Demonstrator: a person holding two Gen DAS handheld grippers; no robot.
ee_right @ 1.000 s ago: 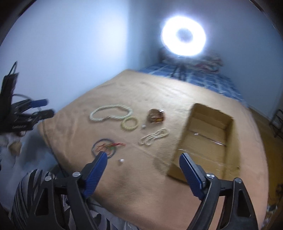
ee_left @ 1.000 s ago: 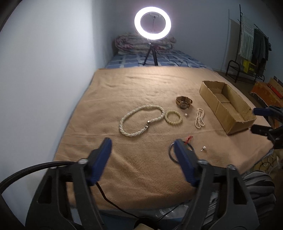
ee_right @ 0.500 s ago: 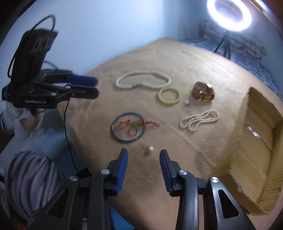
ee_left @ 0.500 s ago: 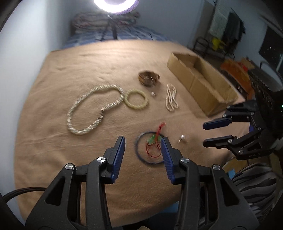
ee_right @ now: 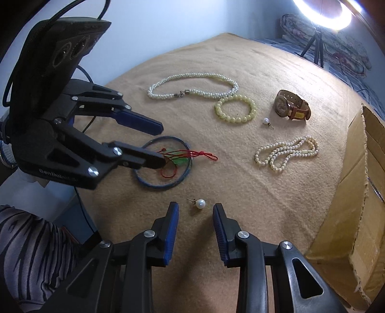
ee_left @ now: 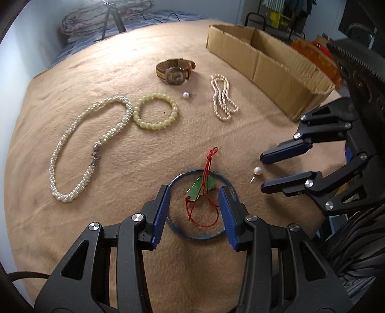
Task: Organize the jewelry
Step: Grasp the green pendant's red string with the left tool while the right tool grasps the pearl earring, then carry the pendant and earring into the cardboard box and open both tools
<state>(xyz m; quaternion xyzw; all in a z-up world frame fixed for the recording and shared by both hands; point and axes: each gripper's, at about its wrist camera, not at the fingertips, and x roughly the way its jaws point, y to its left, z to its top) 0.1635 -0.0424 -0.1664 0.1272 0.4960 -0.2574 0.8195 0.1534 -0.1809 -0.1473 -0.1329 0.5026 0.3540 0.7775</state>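
Observation:
Jewelry lies on a tan blanket. My left gripper is open, its jaws on either side of a blue bangle that rings a green pendant on a red cord; it also shows in the right wrist view. My right gripper is open, its jaws flanking a pearl earring, seen too in the left wrist view. Farther off lie a long pearl necklace, a yellow bead bracelet, a second pearl earring, a watch and a small pearl strand.
An open cardboard box stands on the blanket's right side, also at the right edge of the right wrist view. A ring light on a tripod stands beyond the blanket, by a bed. A clothes rack stands at the back right.
Both grippers have moved forward and down toward the blanket and narrowed from wide open. The left now straddles the bangle, the right flanks the pearl earring.

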